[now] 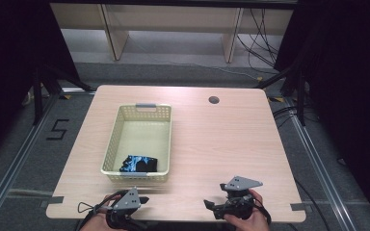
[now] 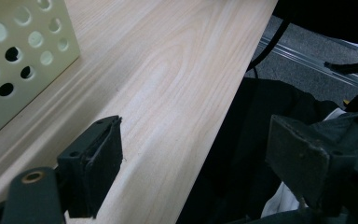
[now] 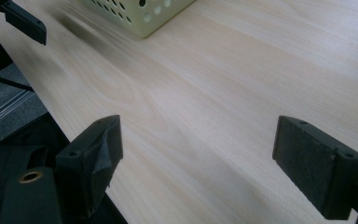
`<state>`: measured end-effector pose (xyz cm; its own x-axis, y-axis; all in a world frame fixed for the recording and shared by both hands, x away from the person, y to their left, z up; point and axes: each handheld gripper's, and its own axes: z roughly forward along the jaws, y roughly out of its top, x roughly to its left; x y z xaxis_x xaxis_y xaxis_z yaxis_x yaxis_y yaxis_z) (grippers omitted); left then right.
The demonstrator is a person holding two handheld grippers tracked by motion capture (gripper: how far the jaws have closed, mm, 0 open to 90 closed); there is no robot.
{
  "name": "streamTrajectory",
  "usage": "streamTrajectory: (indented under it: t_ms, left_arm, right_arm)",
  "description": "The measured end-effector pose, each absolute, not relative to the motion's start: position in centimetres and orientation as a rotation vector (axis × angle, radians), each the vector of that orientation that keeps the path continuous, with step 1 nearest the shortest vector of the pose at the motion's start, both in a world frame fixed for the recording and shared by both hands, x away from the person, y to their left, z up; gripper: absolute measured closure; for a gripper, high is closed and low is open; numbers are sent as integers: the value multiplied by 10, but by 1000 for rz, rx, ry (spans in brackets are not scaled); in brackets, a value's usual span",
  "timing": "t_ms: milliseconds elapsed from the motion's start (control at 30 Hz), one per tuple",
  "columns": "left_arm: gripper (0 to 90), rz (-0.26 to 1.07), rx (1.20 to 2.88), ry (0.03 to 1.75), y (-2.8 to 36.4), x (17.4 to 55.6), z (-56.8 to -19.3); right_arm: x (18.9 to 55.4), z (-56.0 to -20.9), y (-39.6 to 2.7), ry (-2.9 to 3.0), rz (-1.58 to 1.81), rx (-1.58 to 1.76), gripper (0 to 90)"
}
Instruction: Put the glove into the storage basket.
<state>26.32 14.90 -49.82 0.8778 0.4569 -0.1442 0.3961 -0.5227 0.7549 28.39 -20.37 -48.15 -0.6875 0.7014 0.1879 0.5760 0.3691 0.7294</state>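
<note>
A pale yellow perforated basket (image 1: 142, 139) stands left of the table's middle. A black cloth with blue markings (image 1: 138, 163) lies at its near end. My left gripper (image 1: 141, 201) hovers at the front edge, just below the basket, and is open with nothing between its jaws. In the left gripper view the gripper (image 2: 198, 158) straddles the table edge, with the basket's wall (image 2: 23, 56) at upper left. My right gripper (image 1: 214, 196) is at the front edge, right of centre. In the right gripper view it (image 3: 198, 154) is open over bare wood, with the basket's corner (image 3: 140, 14) far ahead.
The wooden table (image 1: 221, 139) has a round cable hole (image 1: 214, 100) at the back right. A jaw of the other gripper (image 3: 25, 21) shows at the upper left of the right gripper view. Dark clothing (image 2: 261, 140) lies past the table edge. Cables and shelf legs are on the floor behind the table.
</note>
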Motion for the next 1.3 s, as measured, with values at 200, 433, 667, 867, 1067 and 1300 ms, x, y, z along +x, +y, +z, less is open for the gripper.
streamTrajectory:
  t_ms: [200, 433, 667, 867, 1067, 1300]
  left_arm:
    - [178, 103, 2192, 621, 152, 263, -500]
    - [176, 115, 2205, 599, 156, 261, -501]
    - [175, 109, 2201, 622, 156, 257, -504]
    - [175, 113, 2200, 600, 156, 257, -504]
    - [174, 108, 2199, 624, 155, 256, -504]
    - [174, 110, 2203, 617, 156, 257, -504]
  right_arm:
    - [277, -485, -209, 2463, 1200, 1167, 170]
    - [268, -490, -210, 2466, 1176, 1153, 169]
    - [262, -494, -209, 2501, 1152, 1124, 168]
    - [259, -495, -210, 2507, 1125, 1115, 168]
    - [259, -496, -209, 2510, 1118, 1105, 168]
    - [259, -496, -210, 2517, 1114, 1101, 168]
